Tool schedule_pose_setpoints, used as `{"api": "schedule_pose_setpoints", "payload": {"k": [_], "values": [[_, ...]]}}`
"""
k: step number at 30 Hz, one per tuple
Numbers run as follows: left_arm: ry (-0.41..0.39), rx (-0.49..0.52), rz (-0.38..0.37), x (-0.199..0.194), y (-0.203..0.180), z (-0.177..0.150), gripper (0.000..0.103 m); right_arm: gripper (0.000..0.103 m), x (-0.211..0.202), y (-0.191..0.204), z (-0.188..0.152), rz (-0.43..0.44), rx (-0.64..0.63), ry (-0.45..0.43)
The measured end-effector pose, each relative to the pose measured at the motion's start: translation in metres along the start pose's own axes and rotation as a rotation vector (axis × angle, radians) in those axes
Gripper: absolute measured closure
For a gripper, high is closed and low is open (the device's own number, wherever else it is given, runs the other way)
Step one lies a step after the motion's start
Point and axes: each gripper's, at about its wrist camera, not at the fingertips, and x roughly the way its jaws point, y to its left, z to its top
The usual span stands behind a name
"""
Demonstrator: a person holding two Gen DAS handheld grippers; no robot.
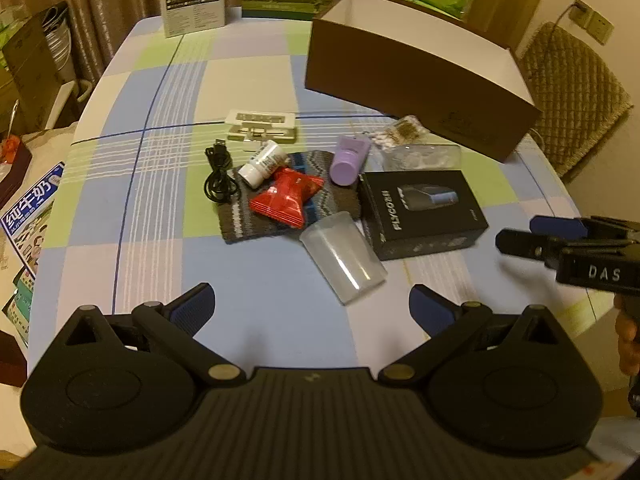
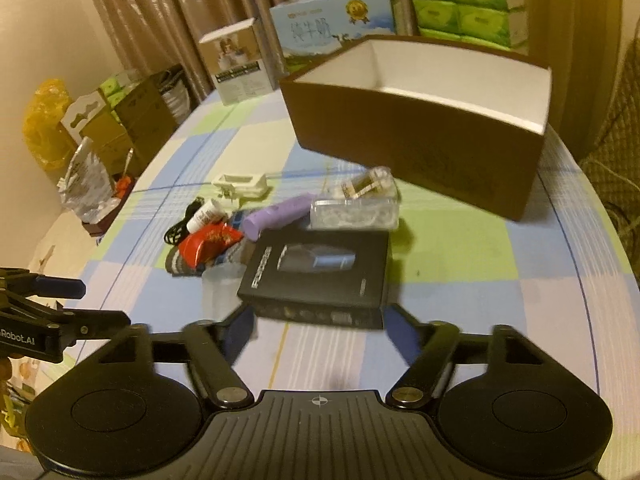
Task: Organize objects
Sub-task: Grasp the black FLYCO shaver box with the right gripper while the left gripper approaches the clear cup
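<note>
Two grippers show across the views, both spread wide and holding nothing. From the left wrist view, the left gripper (image 1: 312,304) hovers with its blue-padded fingers apart above the checked blue, green and white surface (image 1: 132,216), just short of a clear plastic cup (image 1: 344,260) lying on its side. Beyond the cup sits a cluster: a red crinkled snack packet (image 1: 286,196) and a white small bottle (image 1: 264,164) on a grey patterned knitted cloth (image 1: 260,216), a coiled black cable (image 1: 219,178) to its left, a lilac plastic tube (image 1: 349,162), a black rectangular FLYCO box (image 1: 424,214), a clear plastic case (image 1: 420,158) and a cream-coloured plastic clip piece (image 1: 262,126). A large brown open cardboard box with white inside (image 1: 404,76) stands behind them, toward the right. The right gripper (image 1: 516,236) enters from the right edge, near the black box, and part of a hand (image 1: 628,340) shows below it. From the right wrist view, somewhat blurred, the right gripper (image 2: 318,328) has its fingers spread to either side of the black FLYCO box's near end (image 2: 320,276), apart from it as far as can be told. The cup (image 2: 220,284) lies just left of that box, the brown box (image 2: 420,140) stands behind, and the left gripper (image 2: 80,300) reaches in at the left edge.
</note>
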Motion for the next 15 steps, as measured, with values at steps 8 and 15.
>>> {"api": "schedule_pose_setpoints", "payload": {"k": [8,15], "values": [[0.027,-0.068,0.038,0.019,0.006,0.008,0.001,0.08,0.03,-0.029,0.022,0.041,-0.032,-0.014],[0.047,-0.117,0.076,0.034,0.01,0.014,0.001,0.081,0.061,-0.053,0.045,0.08,-0.043,0.0]]}}
